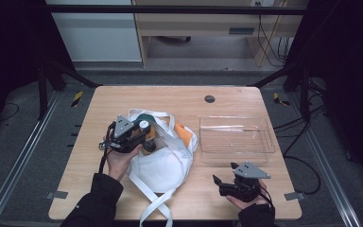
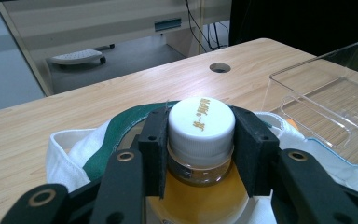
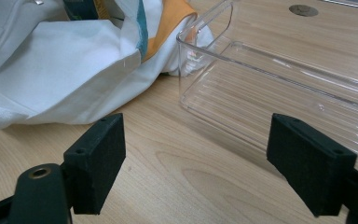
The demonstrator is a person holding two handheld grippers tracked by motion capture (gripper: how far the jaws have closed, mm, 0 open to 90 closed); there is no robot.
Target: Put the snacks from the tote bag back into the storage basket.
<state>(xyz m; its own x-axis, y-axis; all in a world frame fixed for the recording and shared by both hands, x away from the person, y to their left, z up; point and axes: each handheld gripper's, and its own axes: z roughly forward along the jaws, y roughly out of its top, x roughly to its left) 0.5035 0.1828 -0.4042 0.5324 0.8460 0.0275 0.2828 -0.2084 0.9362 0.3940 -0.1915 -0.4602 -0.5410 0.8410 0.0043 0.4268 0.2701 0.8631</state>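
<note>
Left gripper (image 2: 200, 154): pads clamp the white cap (image 2: 201, 126) of a bottle (image 2: 198, 196) of amber liquid that sits in the mouth of the white cloth bag (image 1: 163, 163). A grip at the cap looks meant for lifting the bottle straight up out of the bag. The bag lies left of centre, straps trailing to the near edge. The clear plastic tray (image 1: 236, 137) sits empty just right of the bag, likely the drop spot. Right gripper (image 1: 231, 182): jaws spread wide, nothing between them, parked near the front right corner, facing bag and tray. Wooden table (image 1: 179, 99) has a cable hole (image 1: 210, 99). Beyond: grey floor, light-wood furniture, cables, dark frame.
</note>
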